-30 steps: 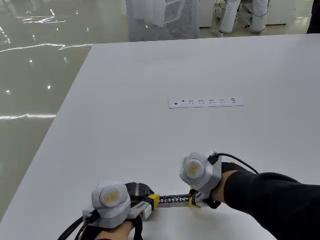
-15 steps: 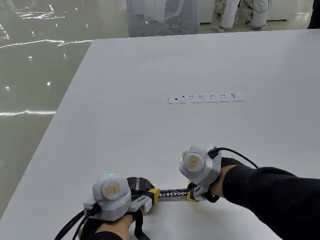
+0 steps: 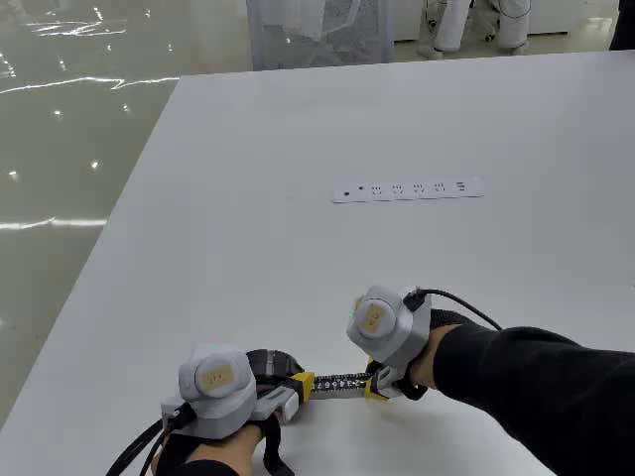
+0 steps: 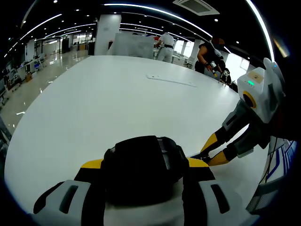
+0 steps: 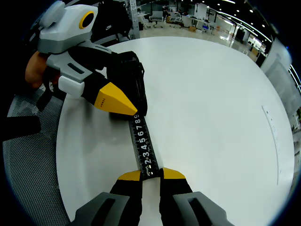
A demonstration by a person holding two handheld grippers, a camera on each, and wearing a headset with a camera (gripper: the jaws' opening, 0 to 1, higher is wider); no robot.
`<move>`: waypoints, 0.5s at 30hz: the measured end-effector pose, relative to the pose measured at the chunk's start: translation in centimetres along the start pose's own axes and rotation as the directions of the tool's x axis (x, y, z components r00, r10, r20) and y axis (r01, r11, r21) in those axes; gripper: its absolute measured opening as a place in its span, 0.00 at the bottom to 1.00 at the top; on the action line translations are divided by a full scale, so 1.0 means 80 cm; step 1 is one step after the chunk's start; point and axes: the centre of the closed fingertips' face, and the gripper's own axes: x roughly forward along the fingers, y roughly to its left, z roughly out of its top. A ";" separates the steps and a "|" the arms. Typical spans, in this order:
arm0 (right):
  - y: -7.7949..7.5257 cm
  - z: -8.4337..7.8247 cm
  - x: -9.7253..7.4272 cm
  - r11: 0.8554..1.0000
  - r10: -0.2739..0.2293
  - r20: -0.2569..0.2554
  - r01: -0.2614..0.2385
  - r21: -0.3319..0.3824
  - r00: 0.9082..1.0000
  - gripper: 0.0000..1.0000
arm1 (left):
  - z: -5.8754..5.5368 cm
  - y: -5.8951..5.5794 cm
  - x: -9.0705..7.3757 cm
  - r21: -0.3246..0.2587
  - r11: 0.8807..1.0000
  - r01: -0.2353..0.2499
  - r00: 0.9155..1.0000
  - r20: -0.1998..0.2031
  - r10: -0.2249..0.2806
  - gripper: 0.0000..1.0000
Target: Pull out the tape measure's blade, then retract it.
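A black tape measure case lies at the near edge of the white table. My left gripper is shut on the tape measure case, its yellow tips on either side. A short length of blade with printed numbers runs right from the case. My right gripper is shut on the blade's end. In the right gripper view the blade leads from my right gripper up to the case, which the left gripper holds. The right gripper enters the left gripper view from the right.
A white power strip lies flat at mid-table, well beyond the grippers. The table's left edge drops to a shiny floor. A covered object and people's legs stand past the far edge.
The right gripper has edged slightly left toward the case, so a little less blade shows. The left gripper and case have held still; the camera has shifted a bit.
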 end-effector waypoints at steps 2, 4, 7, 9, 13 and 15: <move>0.000 0.001 0.000 1.000 0.002 -0.002 -0.002 0.003 1.000 0.09 | 0.000 0.000 0.000 0.000 1.000 0.001 1.000 -0.002 -0.001 0.61; 0.001 0.001 0.001 1.000 0.004 -0.008 -0.004 -0.014 1.000 0.09 | -0.001 0.000 0.000 -0.001 1.000 0.001 1.000 -0.002 -0.001 0.61; 0.001 0.001 0.002 1.000 0.001 -0.014 -0.001 -0.025 1.000 0.08 | 0.000 0.000 0.000 -0.001 1.000 0.000 1.000 0.000 0.000 0.61; 0.001 0.002 0.002 1.000 -0.003 -0.010 0.003 0.002 1.000 0.08 | -0.001 0.000 0.001 -0.001 1.000 0.000 1.000 0.000 0.000 0.61; 0.002 0.004 0.003 1.000 -0.004 -0.004 0.004 -0.023 1.000 0.08 | -0.001 0.000 0.001 -0.002 1.000 0.002 1.000 -0.002 -0.002 0.61; 0.002 0.005 0.004 1.000 -0.005 -0.003 0.005 -0.029 1.000 0.08 | -0.001 0.001 0.001 -0.002 1.000 0.002 1.000 -0.003 -0.002 0.61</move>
